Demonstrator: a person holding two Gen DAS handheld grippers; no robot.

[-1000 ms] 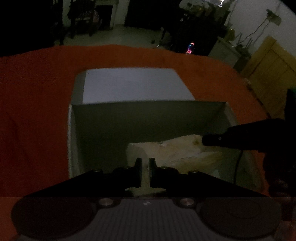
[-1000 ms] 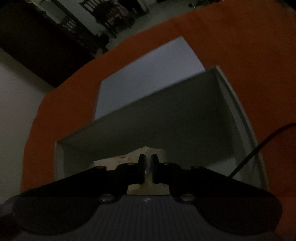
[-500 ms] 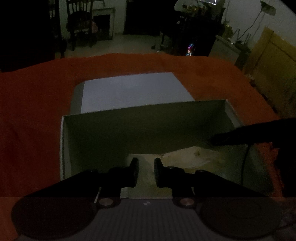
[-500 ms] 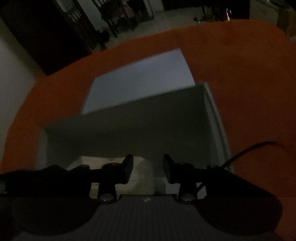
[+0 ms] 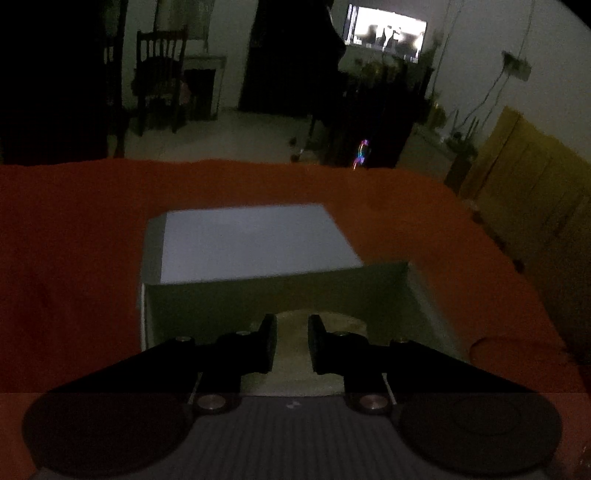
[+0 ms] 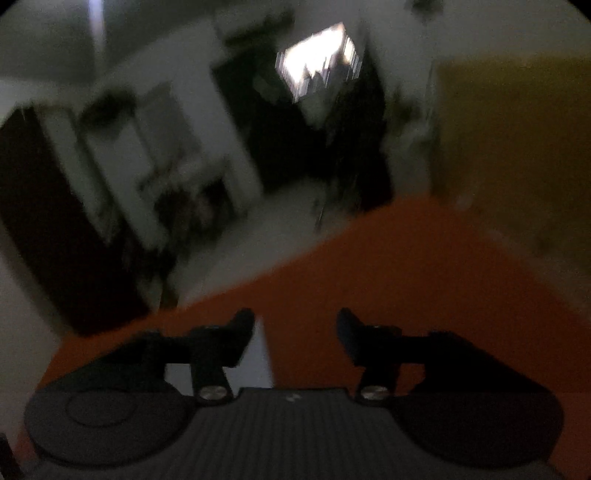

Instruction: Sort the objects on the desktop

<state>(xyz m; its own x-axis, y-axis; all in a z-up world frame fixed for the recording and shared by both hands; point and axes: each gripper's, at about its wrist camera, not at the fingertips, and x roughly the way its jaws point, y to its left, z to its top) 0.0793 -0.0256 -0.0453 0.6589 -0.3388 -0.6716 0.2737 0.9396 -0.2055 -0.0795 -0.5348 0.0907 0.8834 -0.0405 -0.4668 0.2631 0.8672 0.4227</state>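
A grey box (image 5: 424, 295) stands open on the orange cloth (image 5: 74, 258), its pale lid (image 5: 251, 243) lying flat behind it. A pale crumpled thing (image 5: 291, 369) rests inside the box. My left gripper (image 5: 291, 321) hovers over the box's near side, open by a narrow gap, with the pale thing below the fingers and not gripped. In the blurred right wrist view, my right gripper (image 6: 295, 321) is raised over the orange cloth (image 6: 406, 258). Its jaws are opening wide with nothing between them. A corner of the grey box (image 6: 258, 354) shows behind its left finger.
A thin cable (image 5: 480, 339) lies on the cloth right of the box. Beyond the table's far edge are a dark chair (image 5: 159, 81), a bright screen (image 5: 386, 31), a dark cabinet (image 5: 369, 110) and yellow wooden furniture (image 5: 524, 184). The room is dim.
Both grippers let go of the pale thing in the box. The left one rose a little. The right one swung up and away to the right, jaws spreading, and left the left view.
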